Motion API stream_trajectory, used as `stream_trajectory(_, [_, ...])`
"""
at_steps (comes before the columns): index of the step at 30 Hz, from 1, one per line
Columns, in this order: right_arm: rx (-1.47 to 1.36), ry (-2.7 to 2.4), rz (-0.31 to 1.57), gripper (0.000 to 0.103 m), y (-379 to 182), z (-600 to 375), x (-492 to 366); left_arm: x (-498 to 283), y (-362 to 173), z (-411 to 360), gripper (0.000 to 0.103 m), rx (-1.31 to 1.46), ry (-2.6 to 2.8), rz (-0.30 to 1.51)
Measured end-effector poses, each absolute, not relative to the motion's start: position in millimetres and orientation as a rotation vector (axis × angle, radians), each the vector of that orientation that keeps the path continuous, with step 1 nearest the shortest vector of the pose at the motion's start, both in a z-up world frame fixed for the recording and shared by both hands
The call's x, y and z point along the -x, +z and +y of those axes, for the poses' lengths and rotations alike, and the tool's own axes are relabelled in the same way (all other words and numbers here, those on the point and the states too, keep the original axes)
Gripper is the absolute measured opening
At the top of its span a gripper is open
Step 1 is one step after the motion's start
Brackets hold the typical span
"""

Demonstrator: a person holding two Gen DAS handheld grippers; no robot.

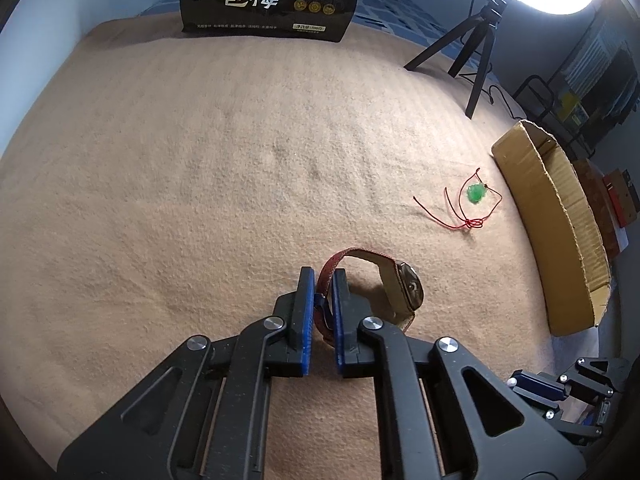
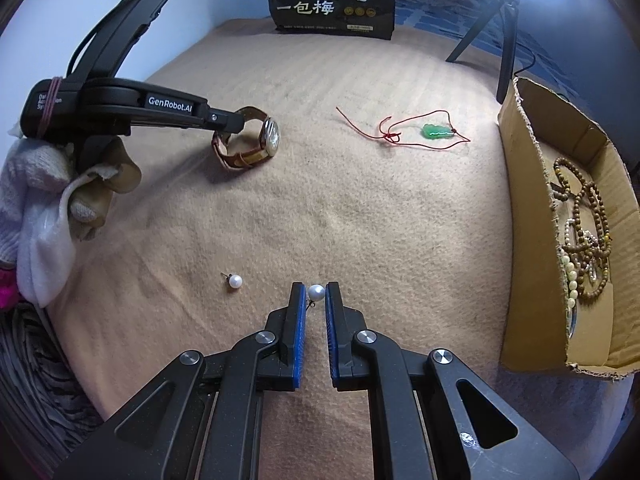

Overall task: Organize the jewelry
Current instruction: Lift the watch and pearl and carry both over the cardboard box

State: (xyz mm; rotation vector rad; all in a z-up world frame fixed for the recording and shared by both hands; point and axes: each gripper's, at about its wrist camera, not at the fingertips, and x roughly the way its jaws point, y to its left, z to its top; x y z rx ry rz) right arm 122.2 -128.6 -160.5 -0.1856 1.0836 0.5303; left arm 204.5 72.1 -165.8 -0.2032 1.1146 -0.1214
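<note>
My left gripper point(image 1: 324, 276) is shut on the red-brown strap of a wristwatch point(image 1: 408, 290), whose case rests on the tan blanket; the watch also shows in the right wrist view point(image 2: 256, 140). My right gripper point(image 2: 315, 290) is shut on a pearl stud earring point(image 2: 316, 293) at its fingertips, low over the blanket. A second pearl earring point(image 2: 235, 281) lies to its left. A green pendant on a red cord point(image 1: 475, 194) lies near the cardboard box point(image 1: 560, 216); it also shows in the right wrist view point(image 2: 434, 131). The box point(image 2: 520, 216) holds bead necklaces point(image 2: 588, 232).
A black snack bag point(image 1: 272, 0) stands at the far edge of the blanket. A black tripod point(image 1: 476, 56) with a ring light stands at the back right. The gloved hand holding the left gripper point(image 2: 52, 184) is at the left.
</note>
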Motion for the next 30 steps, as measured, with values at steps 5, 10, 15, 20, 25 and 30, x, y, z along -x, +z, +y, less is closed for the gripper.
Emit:
stream_trajectory(5, [0.170, 0.522, 1.061, 0.008, -151, -132, -119, -202, -156, 73, 0.006, 0.241, -0.140, 1.095])
stream_trajectory(10, [0.143, 0.511, 1.029, 0.008, -137, -138, -121, -198, -136, 64, 0.006, 0.257, -0.176, 1.054])
stream_trajectory(15, [0.112, 0.492, 0.990, 0.008, -122, -146, -123, -197, -118, 49, 0.006, 0.257, -0.216, 1.017])
stream_trajectory(20, [0.088, 0.466, 0.955, 0.008, -108, -161, -127, -198, -104, 32, 0.006, 0.259, -0.251, 0.991])
stream_trajectory(25, [0.048, 0.419, 0.924, 0.008, -95, -185, -134, -199, -92, 13, 0.006, 0.258, -0.279, 0.967])
stream_trajectory(30, [0.010, 0.363, 0.898, 0.008, -84, -211, -144, -201, -83, -8, 0.006, 0.259, -0.312, 0.953])
